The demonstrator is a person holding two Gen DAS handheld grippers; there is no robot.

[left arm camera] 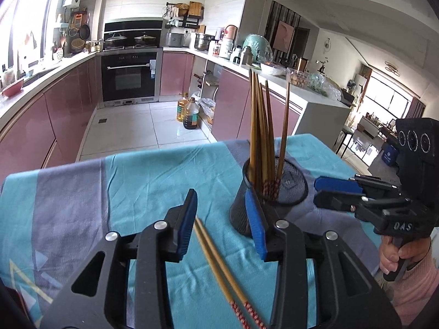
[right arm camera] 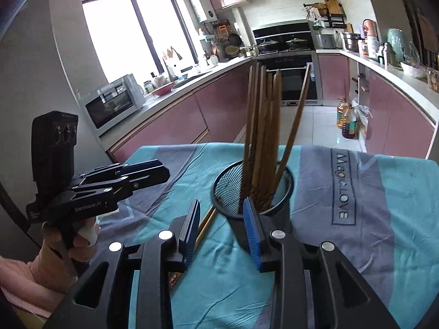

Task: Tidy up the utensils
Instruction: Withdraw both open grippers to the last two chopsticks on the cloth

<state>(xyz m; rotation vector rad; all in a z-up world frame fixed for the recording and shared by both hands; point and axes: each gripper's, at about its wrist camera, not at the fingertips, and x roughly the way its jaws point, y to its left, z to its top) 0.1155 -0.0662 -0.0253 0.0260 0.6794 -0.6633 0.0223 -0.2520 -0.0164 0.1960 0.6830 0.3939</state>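
A black mesh holder (left arm camera: pixel 270 196) stands on the teal and grey cloth and holds several wooden chopsticks (left arm camera: pixel 262 134) upright. It also shows in the right wrist view (right arm camera: pixel 255 189) with the chopsticks (right arm camera: pixel 263 126). A loose pair of chopsticks (left arm camera: pixel 219 268) lies flat on the cloth between the fingers of my left gripper (left arm camera: pixel 223 219), which is open and empty. The pair also shows in the right wrist view (right arm camera: pixel 205 223). My right gripper (right arm camera: pixel 221 230) is open and empty, just in front of the holder. It appears right of the holder in the left wrist view (left arm camera: pixel 329 192).
The cloth-covered table (left arm camera: pixel 82 197) ends near the holder's far side. Beyond it are the tiled kitchen floor, pink cabinets (right arm camera: pixel 219 109), an oven (left arm camera: pixel 129 78) and oil bottles (left arm camera: pixel 189 112) on the floor. My left gripper shows at the left in the right wrist view (right arm camera: pixel 153 174).
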